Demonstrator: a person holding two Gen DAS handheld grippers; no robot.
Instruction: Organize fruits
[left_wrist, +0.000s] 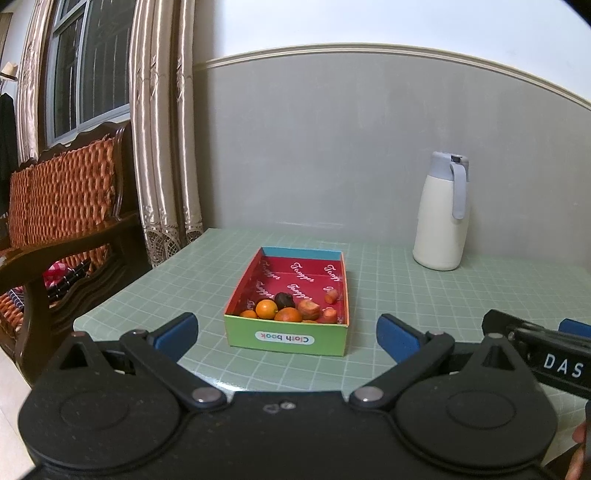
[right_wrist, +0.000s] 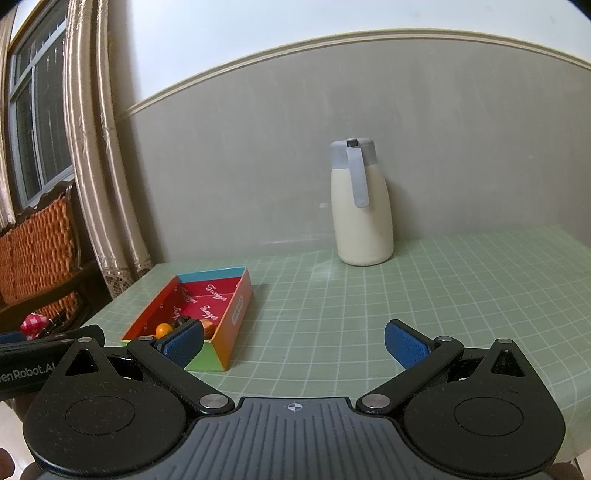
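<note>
Left hand-held gripper (left_wrist: 288, 332): jaws spread wide, nothing between the blue pads (left_wrist: 177, 334), hovering at the near edge of the bench (left_wrist: 388, 295). Straight ahead sits a shallow cardboard box (left_wrist: 286, 338), red inside, green front wall marked "Cloth book". Fruits are bunched at the box's near end: small oranges (left_wrist: 266, 308), one dark round fruit (left_wrist: 284, 300), and a few reddish-orange pieces (left_wrist: 309, 309) to their right. White thermos jug (left_wrist: 441, 218) with grey lid stands far right by the wall. Part of the right hand-held gripper shows at the right edge. Wooden chair (left_wrist: 62, 206) with orange cushion off to the left, beside the curtain (left_wrist: 162, 129).

Right wrist view: right hand-held gripper (right_wrist: 295, 343) also wide open, empty, over bare green grid mat. Box (right_wrist: 236, 317) lies to the left, its near corner partly hidden behind the left pad (right_wrist: 184, 341); an orange (right_wrist: 163, 329) is visible inside. Thermos jug (right_wrist: 362, 206) stands ahead, well apart from the box.
</note>
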